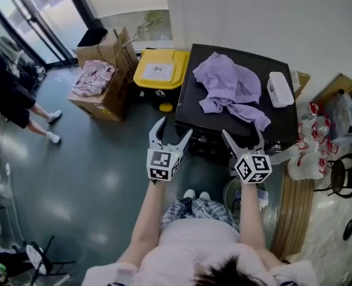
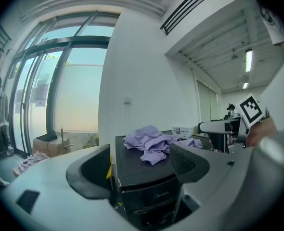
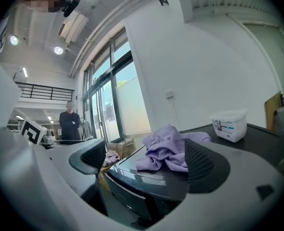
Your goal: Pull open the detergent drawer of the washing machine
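Note:
A black washing machine stands against the white wall with a crumpled purple cloth and a white tub on its lid. My left gripper hangs open just before the machine's front left corner. My right gripper is open at the front edge, a little right of the middle. In the left gripper view the open left gripper frames the dark upper front panel, which looks flush and shut. The right gripper frames the same front edge. Nothing is between either pair of jaws.
A yellow-lidded bin sits left of the machine, beside a cardboard box of clothes. A person stands at the far left near the glass doors. Plastic bags, a wooden board and a stool crowd the right side.

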The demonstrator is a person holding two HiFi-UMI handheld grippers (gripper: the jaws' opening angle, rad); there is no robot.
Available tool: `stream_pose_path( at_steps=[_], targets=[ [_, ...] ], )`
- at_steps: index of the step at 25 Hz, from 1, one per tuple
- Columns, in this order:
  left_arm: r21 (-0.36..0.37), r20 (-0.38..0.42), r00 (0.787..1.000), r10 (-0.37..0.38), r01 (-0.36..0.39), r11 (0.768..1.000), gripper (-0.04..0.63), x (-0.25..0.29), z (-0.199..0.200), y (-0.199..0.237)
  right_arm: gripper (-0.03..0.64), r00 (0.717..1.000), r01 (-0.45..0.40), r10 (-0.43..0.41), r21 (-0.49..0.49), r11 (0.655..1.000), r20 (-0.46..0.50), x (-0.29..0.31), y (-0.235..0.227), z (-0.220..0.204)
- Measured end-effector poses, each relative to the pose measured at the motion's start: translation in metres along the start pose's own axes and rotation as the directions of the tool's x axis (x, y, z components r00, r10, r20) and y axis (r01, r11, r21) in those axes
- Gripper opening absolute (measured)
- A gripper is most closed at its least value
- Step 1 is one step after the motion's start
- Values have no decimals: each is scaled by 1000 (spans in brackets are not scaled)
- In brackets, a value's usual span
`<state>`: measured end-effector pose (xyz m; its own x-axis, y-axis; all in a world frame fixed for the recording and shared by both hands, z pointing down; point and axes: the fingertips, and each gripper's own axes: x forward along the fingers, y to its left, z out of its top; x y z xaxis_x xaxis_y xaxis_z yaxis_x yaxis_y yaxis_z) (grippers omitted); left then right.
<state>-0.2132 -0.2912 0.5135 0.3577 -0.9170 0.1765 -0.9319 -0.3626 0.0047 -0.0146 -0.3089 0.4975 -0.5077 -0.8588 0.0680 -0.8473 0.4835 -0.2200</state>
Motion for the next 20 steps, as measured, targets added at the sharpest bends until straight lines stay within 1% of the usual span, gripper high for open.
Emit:
stream_pose_path(
  at_steps=[3,6,9,11,13,15,17,20],
  targets=[
    [23,-18,999,-27,27,999,371,6,-5,0,508,1000,5,-5,-10,1000,-16,1,-1,-1],
    [24,-39,998,-52,53,998,371,12,-7,0,508,999,-12,10,-47,999,-43,7,2,1],
    [51,-64,995,-77,80,996,371,20,-10,0,508,994,-65,57,-88,994,-92,14,8,0],
    [69,-116,987,-113,121,990,371,26,-16,-4,508,985,-113,96,-117,987,-142,18,13,-2],
    [99,-182,970,-161,180,979,371,31,-20,-12,508,969,-173,142,-147,974,-204,22,19,-6],
    [132,-246,948,-202,240,962,371,36,-25,-18,508,943,-245,191,-182,952,-273,27,28,-13],
    [155,-306,921,-241,298,942,371,41,-31,-22,508,907,-325,239,-216,921,-347,31,39,-21],
    [186,-403,869,-287,385,904,371,46,-43,-29,508,836,-444,296,-252,860,-462,35,53,-39]
  ],
)
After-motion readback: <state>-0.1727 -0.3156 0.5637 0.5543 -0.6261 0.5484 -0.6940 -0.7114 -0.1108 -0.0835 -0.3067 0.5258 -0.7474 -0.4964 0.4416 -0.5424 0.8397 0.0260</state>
